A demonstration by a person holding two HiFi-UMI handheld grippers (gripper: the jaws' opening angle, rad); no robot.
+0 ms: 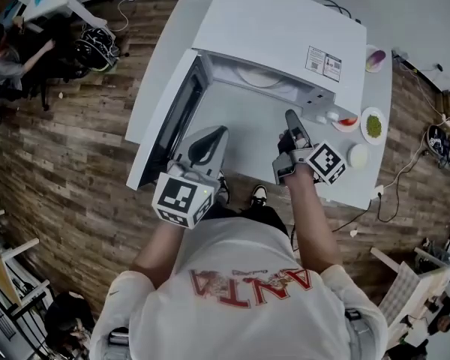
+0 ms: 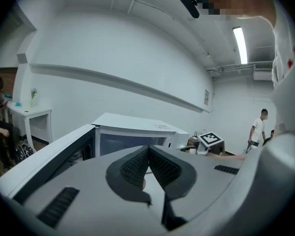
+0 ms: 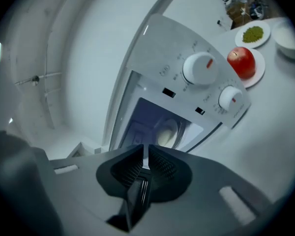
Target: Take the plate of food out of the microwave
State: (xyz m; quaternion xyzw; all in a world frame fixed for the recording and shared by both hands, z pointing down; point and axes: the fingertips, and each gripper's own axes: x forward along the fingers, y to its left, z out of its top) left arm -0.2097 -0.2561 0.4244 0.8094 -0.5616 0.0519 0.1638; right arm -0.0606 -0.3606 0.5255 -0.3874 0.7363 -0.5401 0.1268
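While round white plate (image 3: 166, 132) sits in boxy microwave (image 1: 285, 32), I log left gripper (image 2: 148, 150), right gripper (image 3: 145, 150): ribbed jaws closed, empty.

One microwave (image 1: 281, 32) is standing open, holding one plate (image 1: 259, 75). Right of it four dishes are sitting: purple dish (image 1: 381, 53) far, red dish (image 1: 337, 126), green dish (image 1: 373, 111), white bowl (image 1: 358, 156) near. Two grippers are hovering: left gripper (image 1: 219, 132), right gripper (image 1: 291, 115).
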